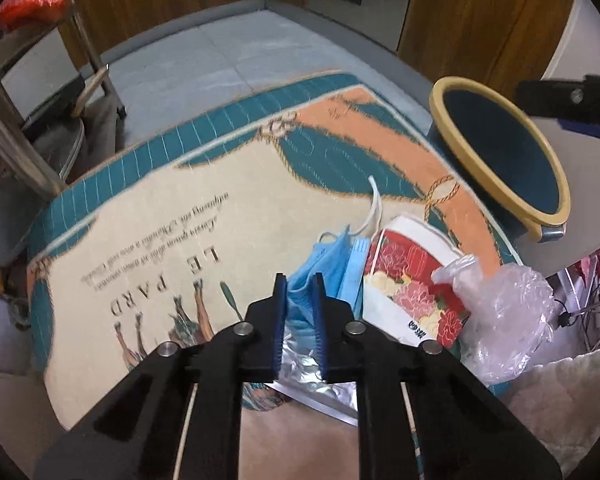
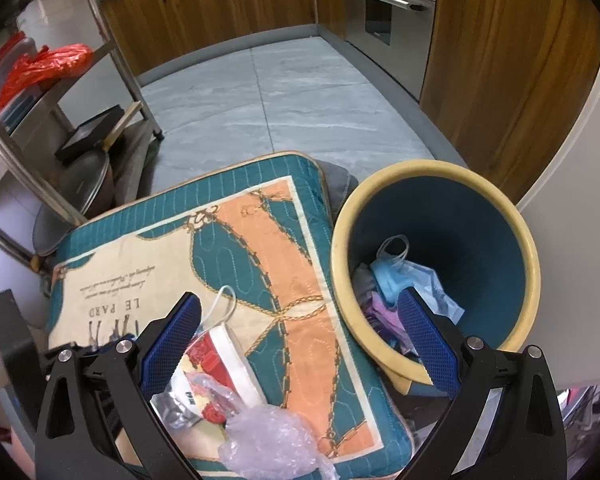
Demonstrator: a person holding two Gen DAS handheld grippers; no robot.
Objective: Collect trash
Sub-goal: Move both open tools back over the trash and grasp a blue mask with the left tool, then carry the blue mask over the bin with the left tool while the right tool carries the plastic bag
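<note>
My left gripper is shut on a blue face mask on the patterned cushion. Beside the mask lie a floral paper packet, crumpled clear plastic and a silver foil wrapper. The yellow-rimmed teal bin stands to the right. My right gripper is open and empty above the cushion's right edge, between the floral packet, the clear plastic and the bin. The bin holds another blue mask and other scraps.
A steel rack with pans, a black box and a red bag stands at the left. Wooden cabinets and a steel appliance door line the back. Grey tiled floor lies beyond the cushion. A white wall is at the right.
</note>
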